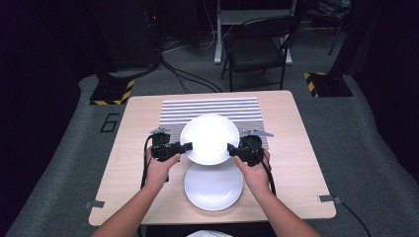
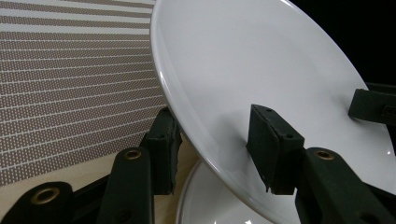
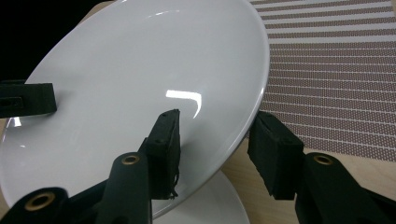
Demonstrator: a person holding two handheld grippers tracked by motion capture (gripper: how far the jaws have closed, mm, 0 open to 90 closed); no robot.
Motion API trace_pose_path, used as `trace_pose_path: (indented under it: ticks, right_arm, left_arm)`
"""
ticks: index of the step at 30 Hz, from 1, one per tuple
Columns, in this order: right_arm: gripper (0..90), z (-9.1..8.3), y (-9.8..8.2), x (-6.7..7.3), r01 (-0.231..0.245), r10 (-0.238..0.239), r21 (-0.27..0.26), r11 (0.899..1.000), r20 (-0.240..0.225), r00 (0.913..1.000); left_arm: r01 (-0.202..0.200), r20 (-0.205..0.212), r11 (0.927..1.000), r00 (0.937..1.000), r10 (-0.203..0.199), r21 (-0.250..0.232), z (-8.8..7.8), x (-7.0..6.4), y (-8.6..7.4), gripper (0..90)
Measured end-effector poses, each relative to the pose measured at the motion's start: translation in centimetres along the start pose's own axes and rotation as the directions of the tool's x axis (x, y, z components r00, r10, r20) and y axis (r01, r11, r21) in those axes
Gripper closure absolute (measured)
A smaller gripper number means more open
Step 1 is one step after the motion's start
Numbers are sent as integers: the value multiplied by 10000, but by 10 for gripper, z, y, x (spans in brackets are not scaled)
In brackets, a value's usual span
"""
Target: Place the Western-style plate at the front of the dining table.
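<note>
Plates: two, both white. Upper plate [image 1: 209,138] is held above the tabletop [image 1: 133,148], over the near edge of the striped mat [image 1: 212,106], pinched at its rim from both sides. Lower plate [image 1: 214,186] lies flat on the tabletop at 6 o'clock from the upper one, partly covered by it in the high view.

Grippers: two. Left gripper [image 1: 184,147] clamps the upper plate's rim at 9 o'clock; in the left gripper view one jaw sits under the rim and the other presses on the top face of the upper plate [image 2: 261,70]. Right gripper [image 1: 232,148] clamps the rim at 3 o'clock; in the right gripper view the rim of the upper plate [image 3: 154,60] runs between the two jaws, both pads touching it. Plate is tilted in both gripper views. Left hand [image 1: 160,170] and right hand [image 1: 257,174] hold the gripper bodies, forearms coming in from 6 o'clock.

Mats: one, grey and white stripes, at 12 o'clock on the tabletop. Lower plate's rim [image 2: 196,200] shows beneath the held one, also in the right gripper view [image 3: 224,205].

Around: one folding chair [image 1: 257,47] past the tabletop at 12 o'clock, two yellow-black striped bases [image 1: 112,91] on the floor at 10 and 2 o'clock, cables on the grey floor. Nothing lies between the two plates.
</note>
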State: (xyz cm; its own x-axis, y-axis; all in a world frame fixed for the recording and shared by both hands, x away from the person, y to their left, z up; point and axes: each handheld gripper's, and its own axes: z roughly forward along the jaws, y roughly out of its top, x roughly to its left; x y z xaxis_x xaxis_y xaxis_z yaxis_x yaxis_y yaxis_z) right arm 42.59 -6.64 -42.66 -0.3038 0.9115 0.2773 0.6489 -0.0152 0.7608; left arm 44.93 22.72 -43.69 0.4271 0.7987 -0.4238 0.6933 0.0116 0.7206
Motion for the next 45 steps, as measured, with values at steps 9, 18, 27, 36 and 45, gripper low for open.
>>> trace_pose_path:
  ticks: [9,18,27,36,45]
  right_arm:
    - [539,5,10,-1,62,-62,-43,10000,35,10000]
    - [542,12,22,-1,-9,9,-136,9999,-3,10000]
    - [546,22,29,0,-15,15,-201,9998,-10,10000]
    - [547,35,38,2,293,-293,-204,9994,-17,9996]
    - [547,49,42,0,197,-197,-64,9998,-67,9998]
  left_arm:
    - [146,-17,9999,9999,-146,-66,3,3,8,540]
    - [149,-53,9998,9999,-150,-149,4,8,20,541]
    - [320,-135,9993,9994,-323,-189,9,15,27,542]
    - [558,-188,9979,9982,-564,-332,13,27,31,546]
    - [582,-237,9979,9980,-589,-289,18,34,33,553]
